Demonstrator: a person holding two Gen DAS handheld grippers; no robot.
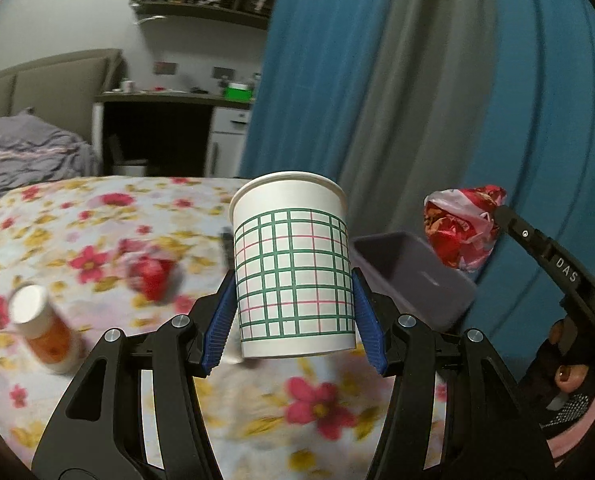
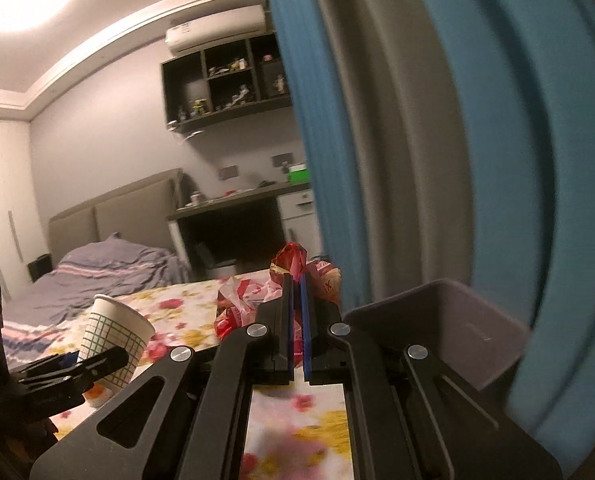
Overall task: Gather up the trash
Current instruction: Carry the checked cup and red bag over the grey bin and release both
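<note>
Left claw (image 1: 293, 312) grips cup (image 1: 293, 264) — right claw (image 2: 297, 320) grips wrapper (image 2: 293, 264).

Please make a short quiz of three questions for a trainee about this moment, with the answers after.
1. True or false: the left tongs are shut on the paper cup, lifted off the floral tablecloth.
2. Which item do the right tongs hold? A) the crumpled red wrapper B) a glass bottle C) a spoon
3. Fill in: the open grey bin sits at the table edge, in front of the blue ______.

Key:
1. True
2. A
3. curtain

Also left on the cloth: another red wrapper and a white-capped orange bottle.
</note>
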